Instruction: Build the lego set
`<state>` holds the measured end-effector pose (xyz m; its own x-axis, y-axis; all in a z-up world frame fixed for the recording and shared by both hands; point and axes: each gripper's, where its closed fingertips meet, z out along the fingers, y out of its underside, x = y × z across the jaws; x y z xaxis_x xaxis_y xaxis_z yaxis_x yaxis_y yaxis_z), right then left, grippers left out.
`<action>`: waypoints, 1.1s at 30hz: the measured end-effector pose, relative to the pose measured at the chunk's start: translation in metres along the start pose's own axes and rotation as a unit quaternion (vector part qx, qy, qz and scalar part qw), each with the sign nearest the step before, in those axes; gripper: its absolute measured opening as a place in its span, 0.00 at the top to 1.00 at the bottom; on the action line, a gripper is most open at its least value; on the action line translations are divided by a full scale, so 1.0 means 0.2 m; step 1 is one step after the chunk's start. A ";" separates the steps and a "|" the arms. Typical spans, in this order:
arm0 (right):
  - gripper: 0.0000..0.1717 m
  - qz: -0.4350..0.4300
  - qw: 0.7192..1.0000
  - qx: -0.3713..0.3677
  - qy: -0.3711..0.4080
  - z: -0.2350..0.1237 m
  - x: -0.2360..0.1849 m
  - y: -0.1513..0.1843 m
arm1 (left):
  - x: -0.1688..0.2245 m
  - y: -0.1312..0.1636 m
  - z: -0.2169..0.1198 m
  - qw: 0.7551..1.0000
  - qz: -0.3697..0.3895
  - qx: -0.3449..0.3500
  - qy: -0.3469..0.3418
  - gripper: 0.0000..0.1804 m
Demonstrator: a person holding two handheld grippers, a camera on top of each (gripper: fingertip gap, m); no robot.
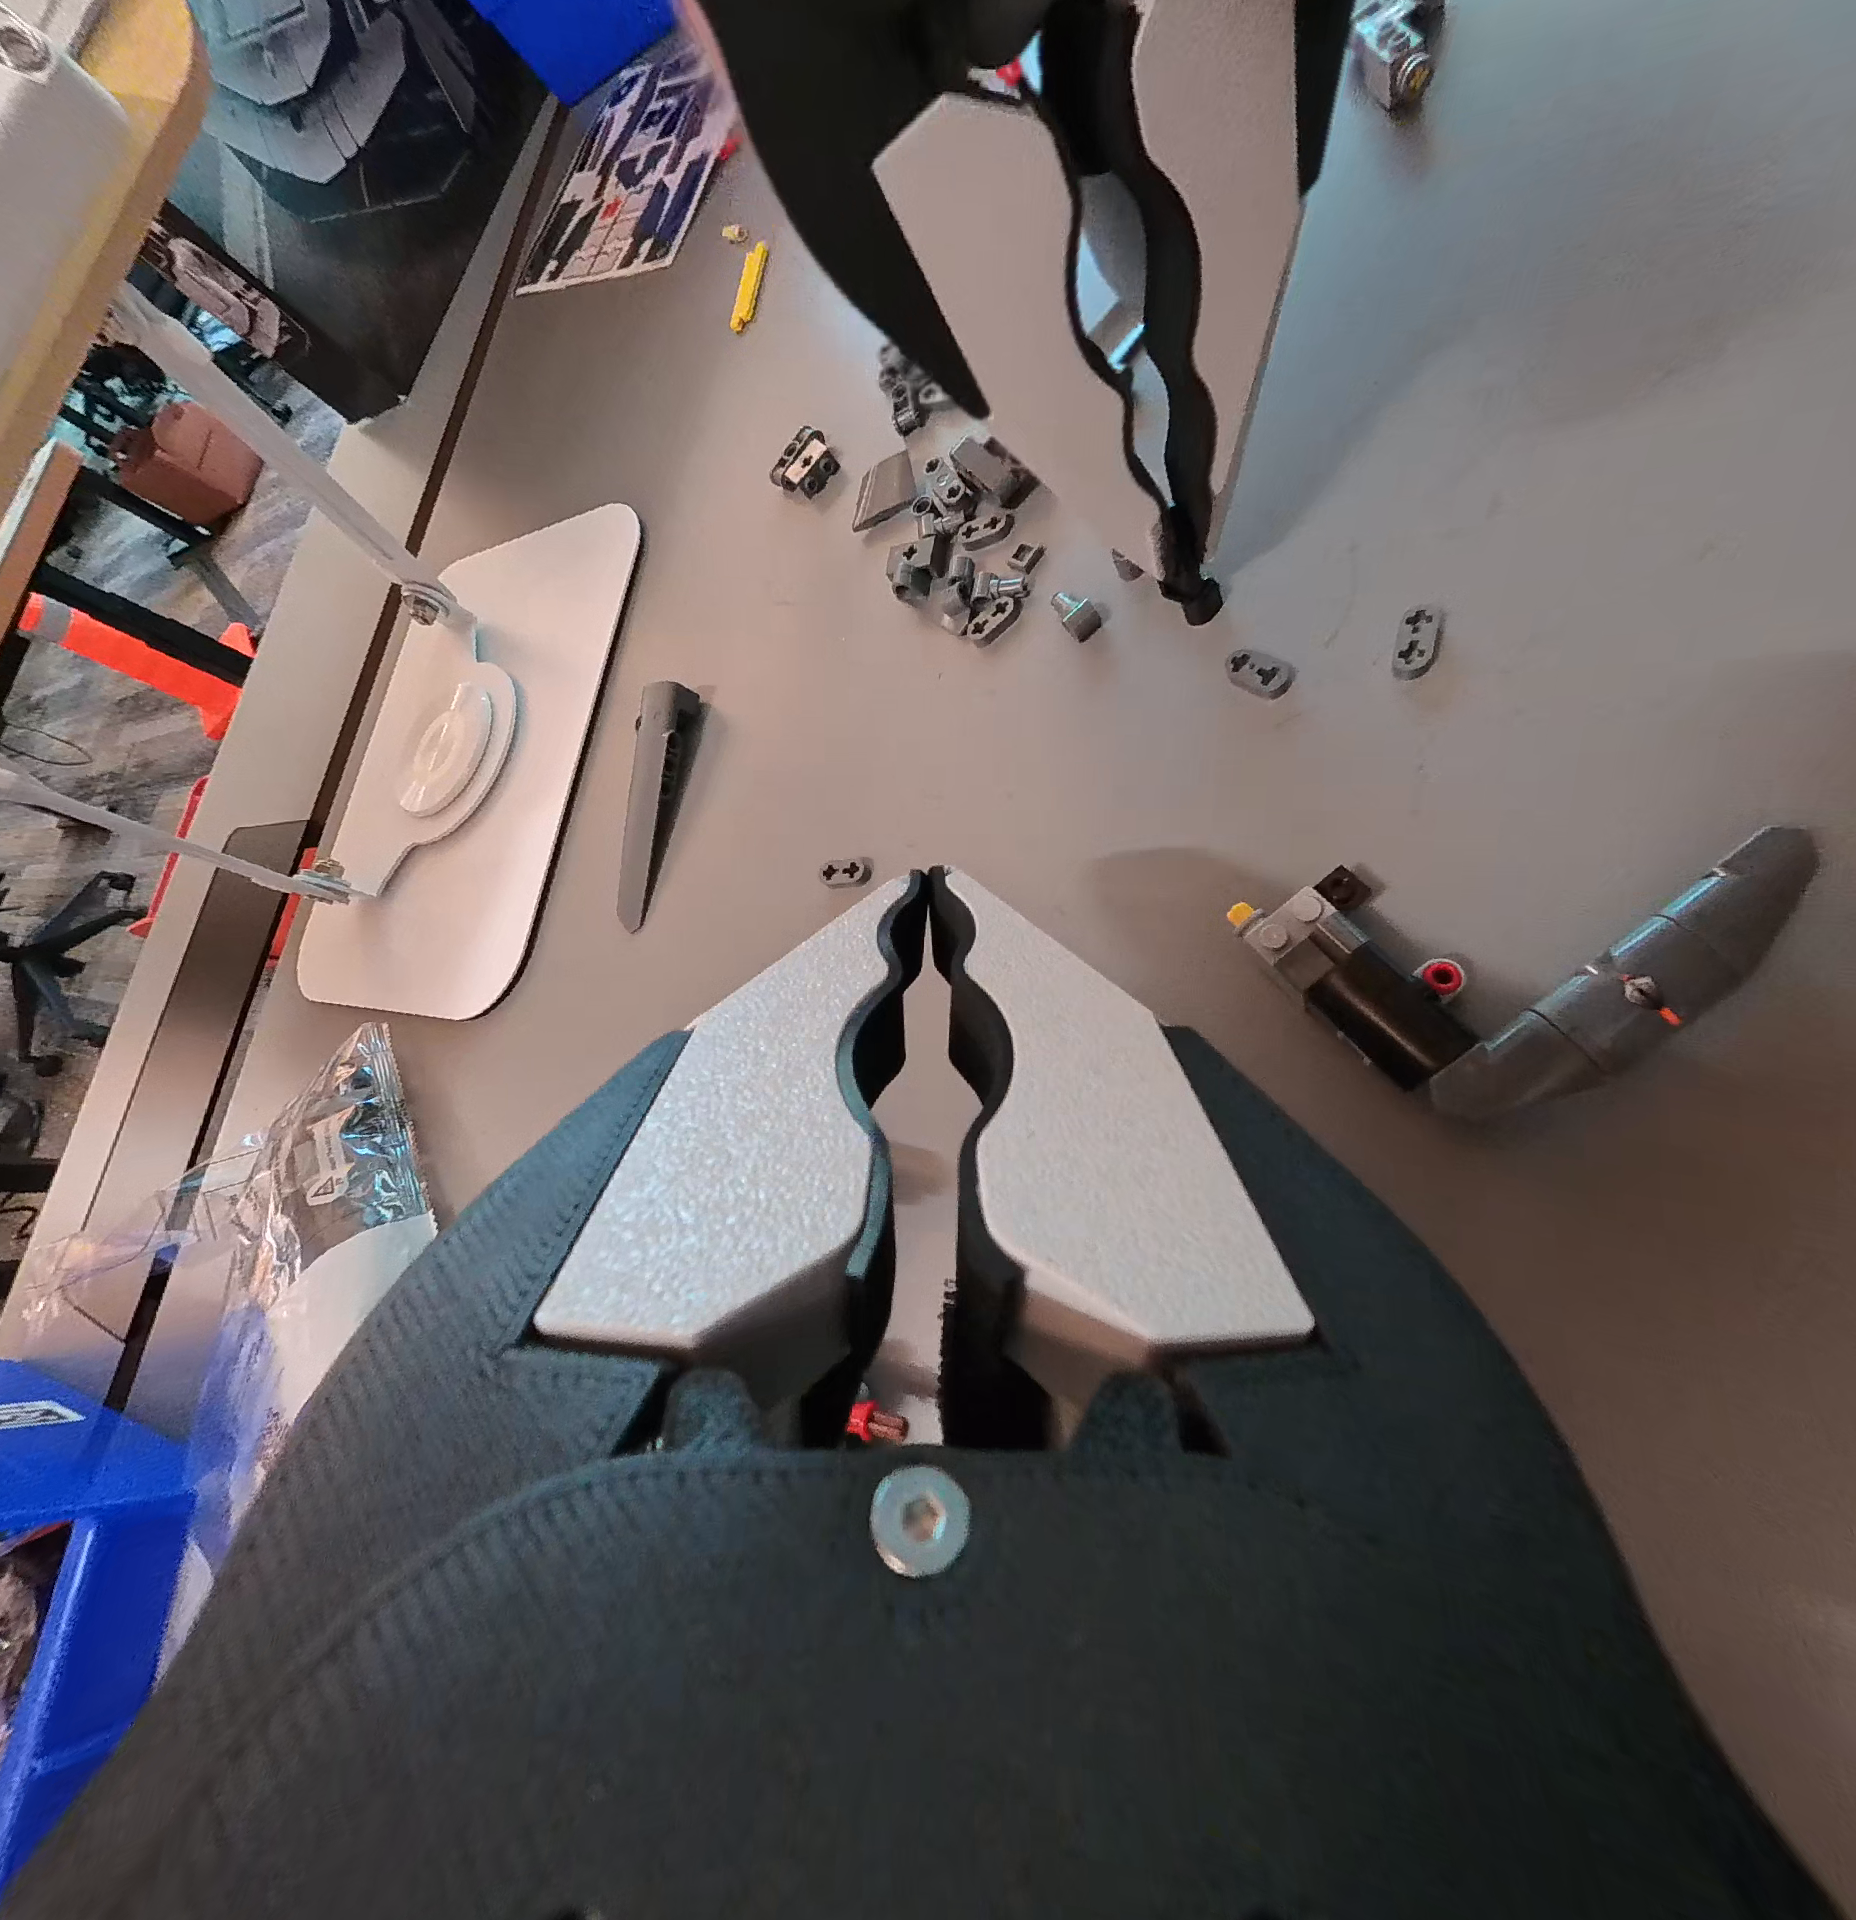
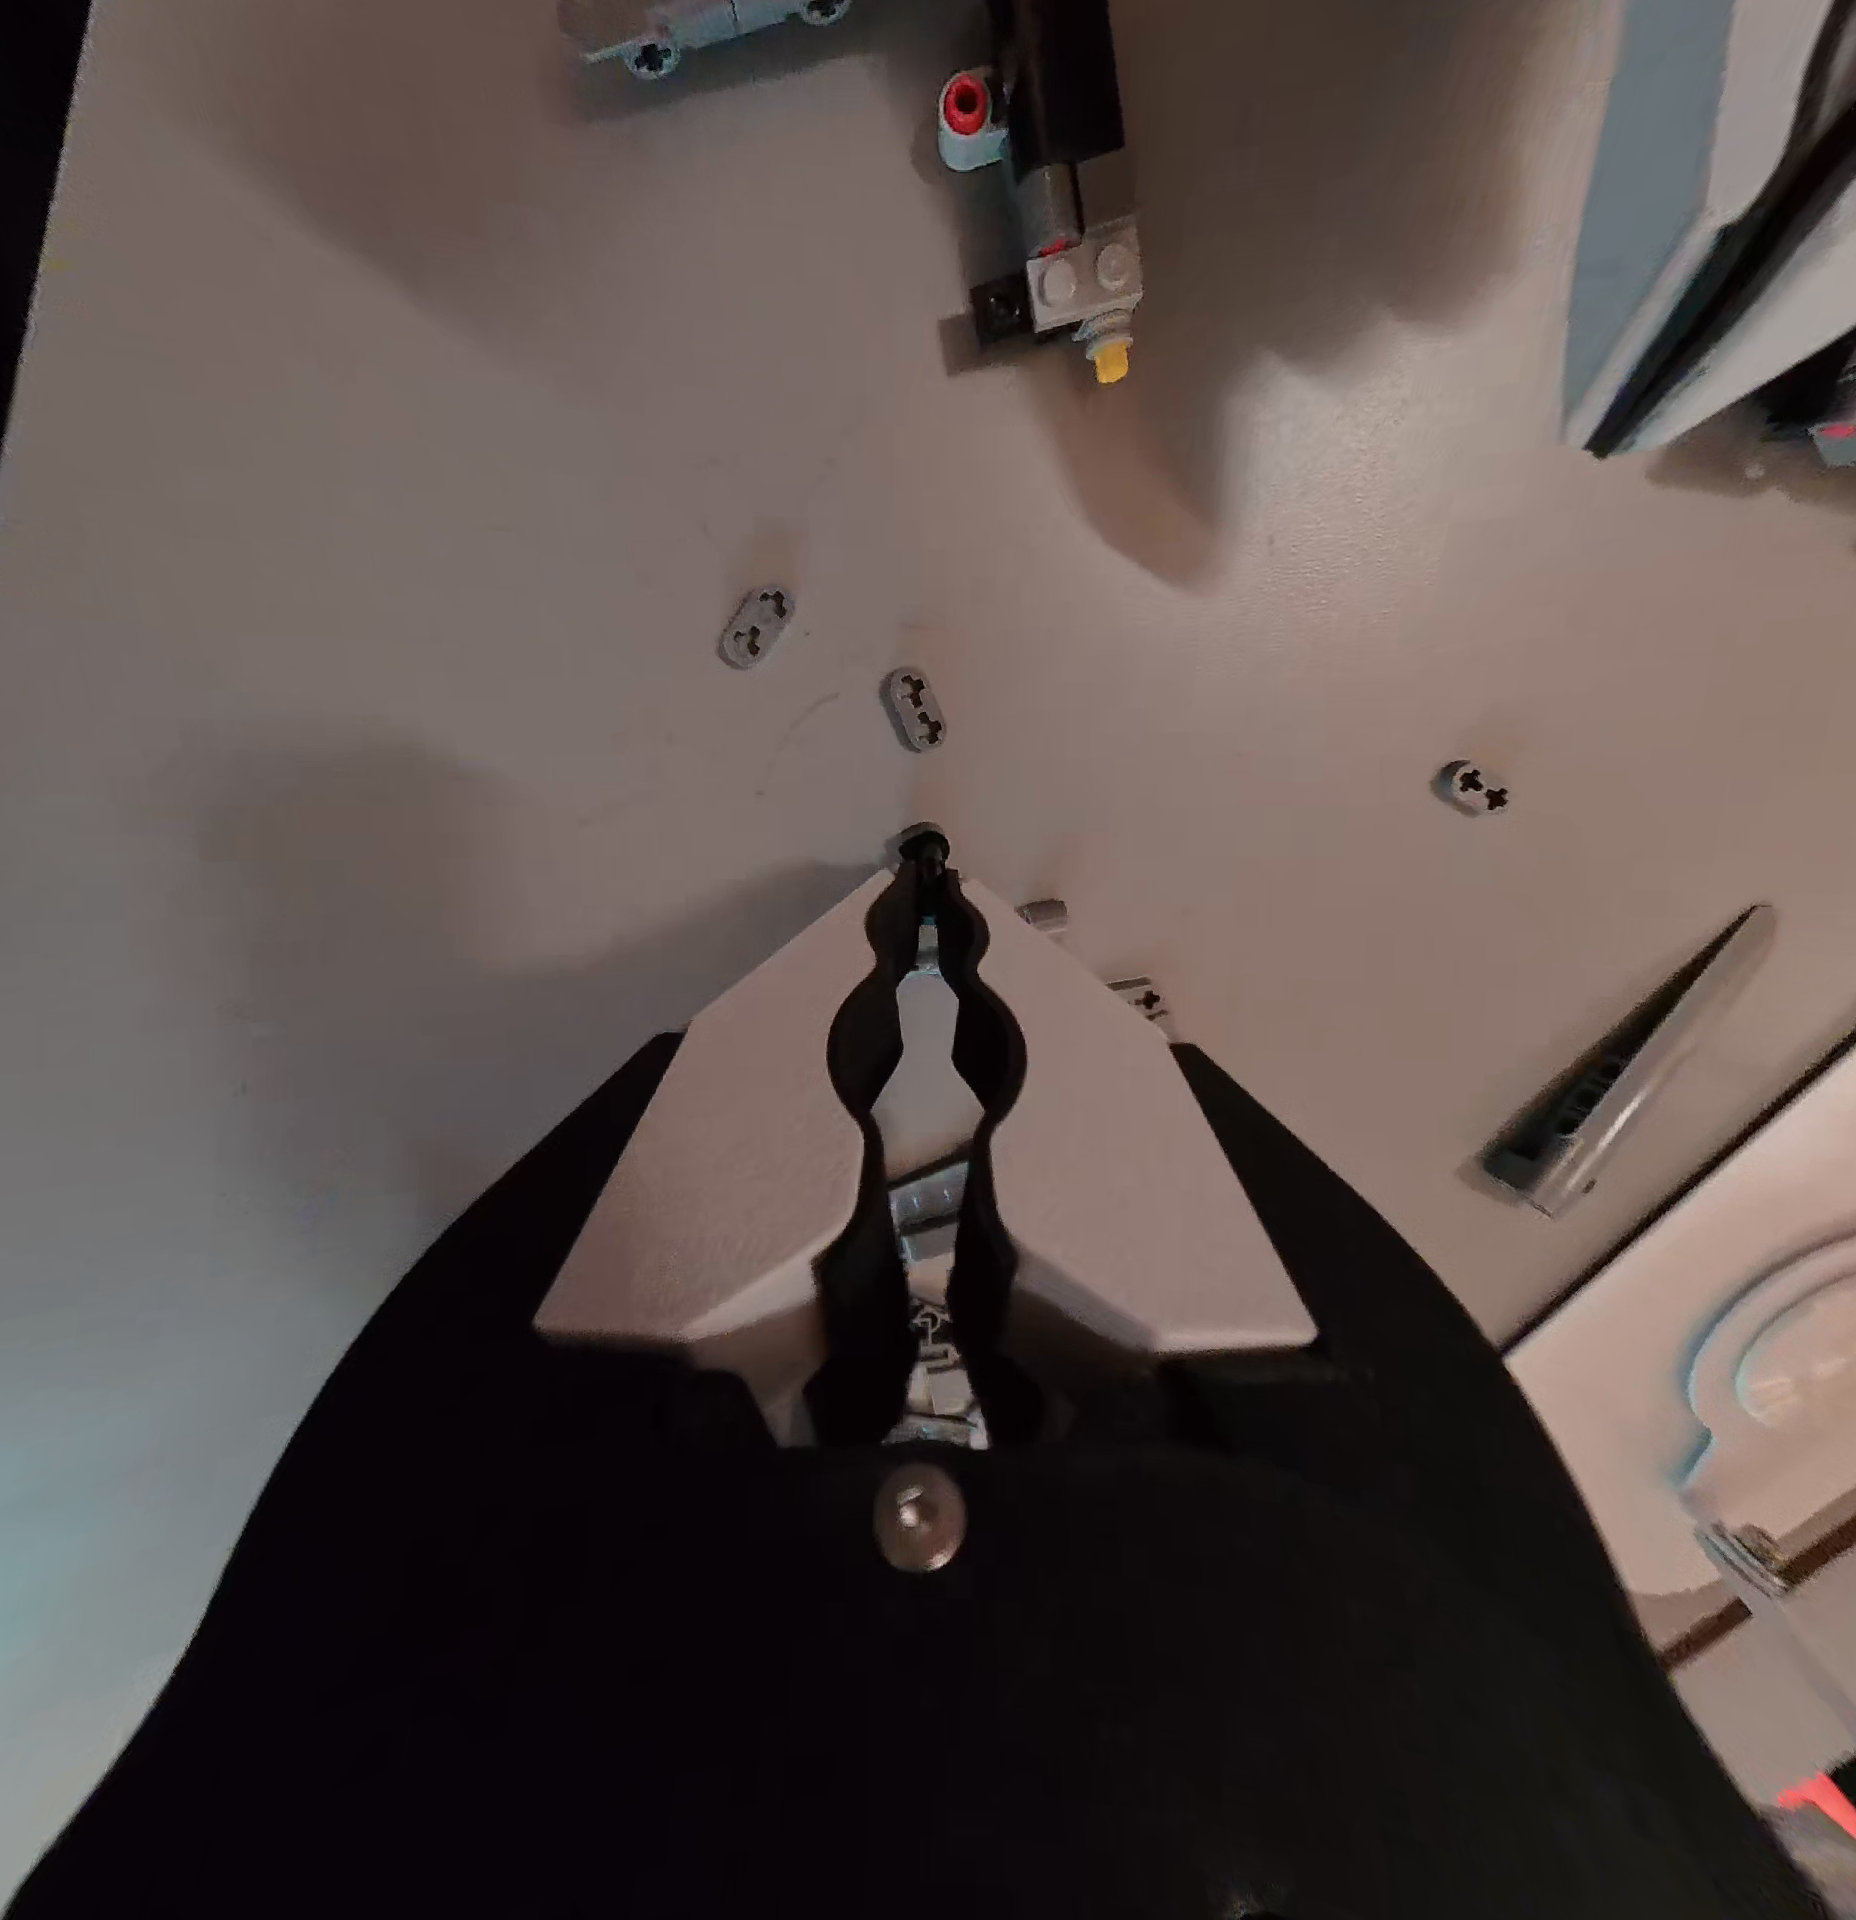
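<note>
Grey tabletop (image 1: 1526, 1351) lies under the left gripper (image 1: 929, 875), clenched on nothing, a small grey link (image 1: 847, 871) just beside its tips; farther off, the right gripper (image 2: 926, 854) is pinched on a small black piece (image 2: 922, 840) near the heap of grey parts (image 1: 955, 540)

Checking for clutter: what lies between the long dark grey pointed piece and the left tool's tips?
Left wrist view: only one small grey two-hole link on the table, close beside the shut left tool, right of the pointed piece.
</note>
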<state>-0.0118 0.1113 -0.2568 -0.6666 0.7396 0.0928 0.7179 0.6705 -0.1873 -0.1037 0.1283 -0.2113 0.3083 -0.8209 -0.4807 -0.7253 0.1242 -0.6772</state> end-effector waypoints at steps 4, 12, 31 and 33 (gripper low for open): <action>1.00 -0.033 0.998 -0.042 0.016 0.00 0.00 0.00 | 0.00 0.00 0.00 1.000 0.002 -0.001 0.001 1.00; 1.00 -0.067 0.993 -0.095 0.011 0.00 0.00 0.01 | 0.00 -0.01 0.00 1.000 -0.001 0.003 -0.001 1.00; 1.00 0.015 1.000 -0.001 0.019 0.02 -0.02 -0.02 | 0.07 -0.07 0.05 1.000 0.004 0.011 0.013 1.00; 1.00 0.032 0.999 0.011 0.029 0.00 0.00 0.00 | 0.11 -0.12 0.07 1.000 0.013 0.016 0.019 1.00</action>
<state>-0.0116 0.1100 -0.2560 -0.6055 0.7839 0.1371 0.7541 0.6203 -0.2159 -0.0714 0.1158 -0.2138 0.2662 -0.8378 -0.4767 -0.7119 0.1625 -0.6832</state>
